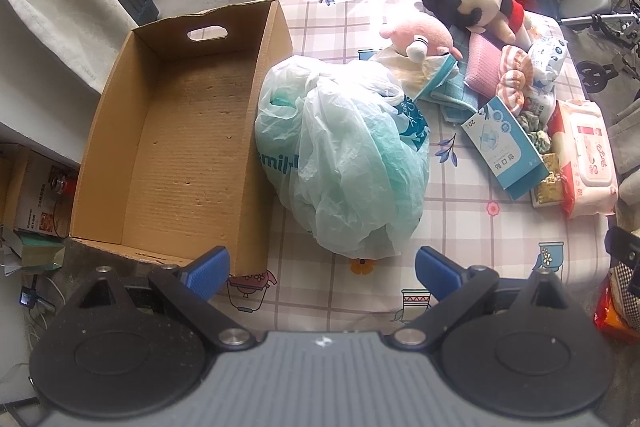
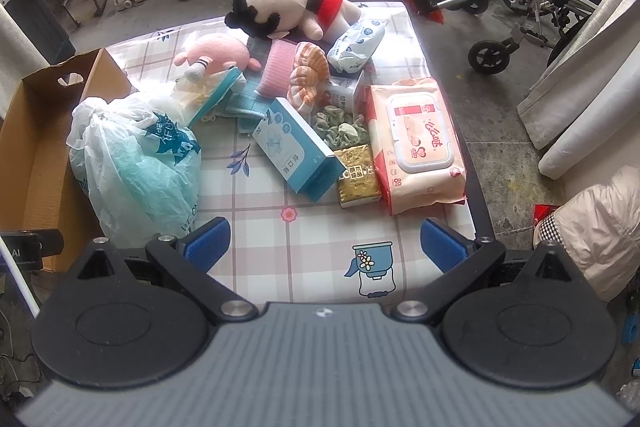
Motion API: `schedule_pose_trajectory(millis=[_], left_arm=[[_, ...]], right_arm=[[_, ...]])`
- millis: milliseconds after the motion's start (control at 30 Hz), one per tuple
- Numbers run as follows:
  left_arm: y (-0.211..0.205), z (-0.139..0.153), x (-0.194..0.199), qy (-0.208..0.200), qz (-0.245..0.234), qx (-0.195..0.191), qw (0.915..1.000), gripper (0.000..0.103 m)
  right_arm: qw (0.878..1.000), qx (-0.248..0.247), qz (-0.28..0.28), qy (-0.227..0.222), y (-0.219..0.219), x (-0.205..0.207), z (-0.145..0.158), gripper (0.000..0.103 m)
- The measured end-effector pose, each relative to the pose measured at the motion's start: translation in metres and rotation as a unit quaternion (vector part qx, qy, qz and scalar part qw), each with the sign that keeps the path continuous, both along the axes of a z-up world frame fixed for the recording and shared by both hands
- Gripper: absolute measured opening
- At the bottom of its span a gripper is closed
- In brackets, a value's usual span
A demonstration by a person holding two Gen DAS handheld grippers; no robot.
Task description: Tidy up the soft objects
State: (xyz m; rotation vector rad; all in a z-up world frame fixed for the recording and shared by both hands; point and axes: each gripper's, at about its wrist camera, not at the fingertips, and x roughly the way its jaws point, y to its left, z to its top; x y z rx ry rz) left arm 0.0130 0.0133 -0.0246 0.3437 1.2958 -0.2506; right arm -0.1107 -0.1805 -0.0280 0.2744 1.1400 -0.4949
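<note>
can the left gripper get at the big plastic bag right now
Probably yes. The left gripper is open and empty, and the plastic bag sits just ahead of its fingers beside the cardboard box, with only bare tablecloth between.

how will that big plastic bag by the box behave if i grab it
The bag is thin, crumpled film, so it will probably sag and deform rather than lift stiffly. Its bulging, loosely tied shape suggests soft, light contents. The film looks slick, so a pinch may slip; grabbing the bunched top seems safer.
</note>
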Motion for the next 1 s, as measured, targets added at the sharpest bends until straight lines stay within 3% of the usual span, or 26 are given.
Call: schedule_pose_trajectory(millis=[1000], left_arm=[[0.0078, -0.0088, 0.0060, 0.006, -0.003, 0.002, 1.0000, 0.100]], right_arm=[[1.000, 0.001, -0.004, 0.007, 0.0037, 0.0070, -0.0050, 0.102]])
